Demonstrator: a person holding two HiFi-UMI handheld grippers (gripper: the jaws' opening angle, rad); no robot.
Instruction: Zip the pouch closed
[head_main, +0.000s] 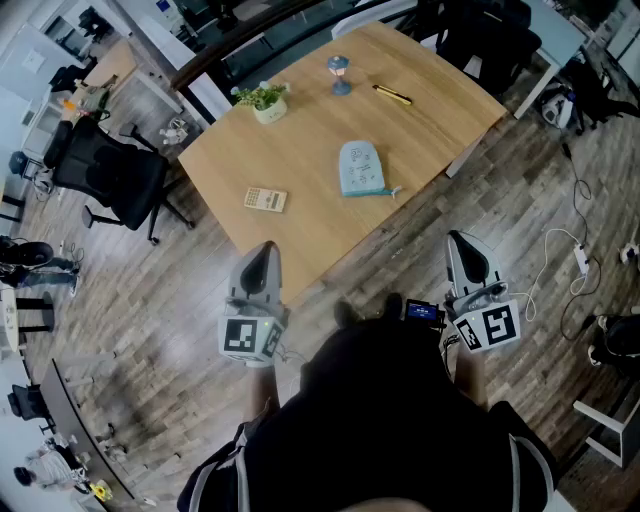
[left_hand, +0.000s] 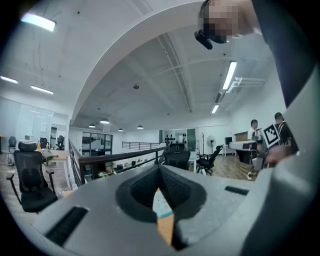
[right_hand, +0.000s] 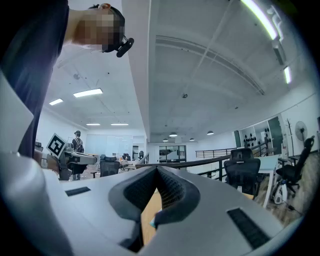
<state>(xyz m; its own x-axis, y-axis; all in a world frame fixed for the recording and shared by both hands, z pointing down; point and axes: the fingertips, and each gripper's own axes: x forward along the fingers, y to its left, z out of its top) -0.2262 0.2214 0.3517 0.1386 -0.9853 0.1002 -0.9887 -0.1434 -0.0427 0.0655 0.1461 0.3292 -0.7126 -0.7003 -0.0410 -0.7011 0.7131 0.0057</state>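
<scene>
**Pouch Lay Untouched on the Desk**

A light-blue pouch (head_main: 361, 168) lay flat on the wooden desk (head_main: 300, 140), with a calculator (head_main: 265, 199) to its left. A potted plant (head_main: 263, 101) and a yellow pen (head_main: 393, 94) sat farther back. The left hand-held gripper (head_main: 266, 250) was just beside the desk's near edge. The right hand-held gripper (head_main: 462, 242) was over the floor. Both were well apart from the pouch.
</scene>
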